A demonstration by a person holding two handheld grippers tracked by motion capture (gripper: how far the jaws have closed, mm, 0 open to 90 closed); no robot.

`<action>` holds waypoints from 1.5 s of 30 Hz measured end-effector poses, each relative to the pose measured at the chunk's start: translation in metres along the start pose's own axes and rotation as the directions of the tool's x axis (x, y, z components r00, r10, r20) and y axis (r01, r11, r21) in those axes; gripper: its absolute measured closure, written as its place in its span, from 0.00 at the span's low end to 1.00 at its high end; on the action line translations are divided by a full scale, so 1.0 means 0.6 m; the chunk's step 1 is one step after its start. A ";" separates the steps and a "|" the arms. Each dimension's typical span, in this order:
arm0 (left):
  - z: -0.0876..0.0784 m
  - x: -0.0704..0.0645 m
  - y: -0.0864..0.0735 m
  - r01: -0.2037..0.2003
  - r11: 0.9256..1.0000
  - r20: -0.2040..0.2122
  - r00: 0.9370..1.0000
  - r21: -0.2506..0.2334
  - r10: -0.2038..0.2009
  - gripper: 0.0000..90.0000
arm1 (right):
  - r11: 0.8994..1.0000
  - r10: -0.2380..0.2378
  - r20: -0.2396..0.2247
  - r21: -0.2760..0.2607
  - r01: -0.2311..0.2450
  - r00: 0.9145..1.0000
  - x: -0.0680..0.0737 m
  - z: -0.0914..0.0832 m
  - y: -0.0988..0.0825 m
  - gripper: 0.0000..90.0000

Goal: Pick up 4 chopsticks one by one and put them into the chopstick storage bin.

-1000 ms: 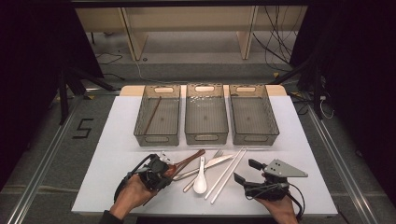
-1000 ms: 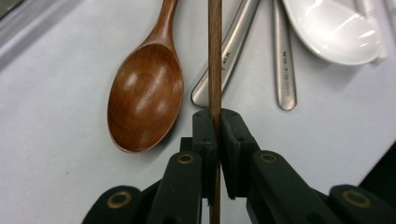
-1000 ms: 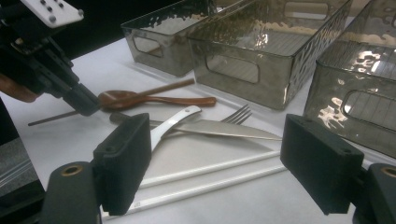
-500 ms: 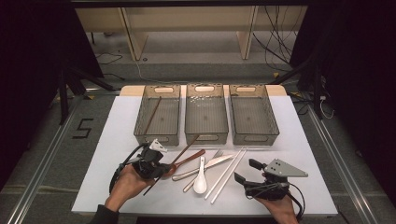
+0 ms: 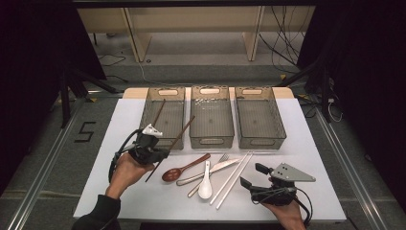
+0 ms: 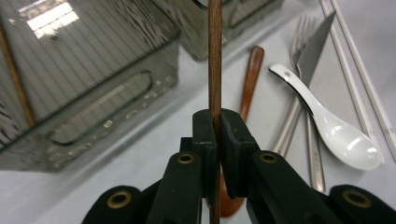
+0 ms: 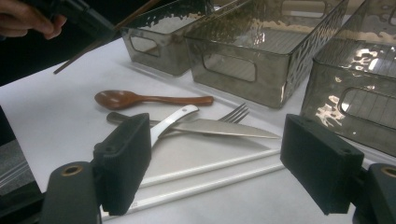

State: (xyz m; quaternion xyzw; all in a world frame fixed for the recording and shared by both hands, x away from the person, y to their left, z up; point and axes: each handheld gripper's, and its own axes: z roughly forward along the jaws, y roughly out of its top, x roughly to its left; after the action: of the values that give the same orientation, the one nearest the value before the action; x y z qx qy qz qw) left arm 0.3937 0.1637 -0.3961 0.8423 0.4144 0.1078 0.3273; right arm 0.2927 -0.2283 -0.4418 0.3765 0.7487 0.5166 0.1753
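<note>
Chopstick (image 5: 171, 146) clamped in left tool (image 5: 152, 152) near left bin's front rim (image 5: 165, 142); right tool (image 5: 254, 176) wide

White table (image 5: 119, 191), three grey bins (image 5: 211, 116), wooden spoon (image 5: 184, 168), white spoon (image 5: 206, 184), knife (image 5: 210, 170), fork (image 5: 218, 163), white chopsticks (image 5: 234, 178)

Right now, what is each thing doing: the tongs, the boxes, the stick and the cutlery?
Left tongs: shut on the brown chopstick.
Brown chopstick: lifted off the table, tilted.
Right tongs: open, holding nothing.
Left bin: holds one brown chopstick, leaning.
Middle bin: nothing seen inside.
Right bin: nothing seen inside.
Wooden spoon: lying flat.
White spoon: lying flat.
White chopsticks: lying side by side.
</note>
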 end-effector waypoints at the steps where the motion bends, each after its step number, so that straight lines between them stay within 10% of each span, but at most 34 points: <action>1: -0.001 0.004 0.003 0.008 1.000 -0.002 1.000 -0.013 -0.008 0.94 | 1.000 0.000 -0.001 -0.001 0.000 1.000 0.000 0.000 0.000 0.28; 21: -0.013 0.086 0.073 0.087 0.990 -0.039 0.995 -0.114 -0.092 0.94 | 1.000 0.003 0.000 -0.003 -0.003 1.000 -0.001 -0.001 0.000 0.28; 45: 0.006 0.132 0.137 0.051 0.990 -0.137 0.988 -0.134 -0.069 0.94 | 1.000 0.006 -0.004 -0.002 -0.006 1.000 -0.002 -0.001 -0.001 0.28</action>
State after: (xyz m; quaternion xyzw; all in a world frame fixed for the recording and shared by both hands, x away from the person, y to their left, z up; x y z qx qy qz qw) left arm 0.4970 0.1867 -0.3533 0.7965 0.4538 0.1843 0.3545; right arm 0.2932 -0.2298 -0.4421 0.3774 0.7474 0.5188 0.1726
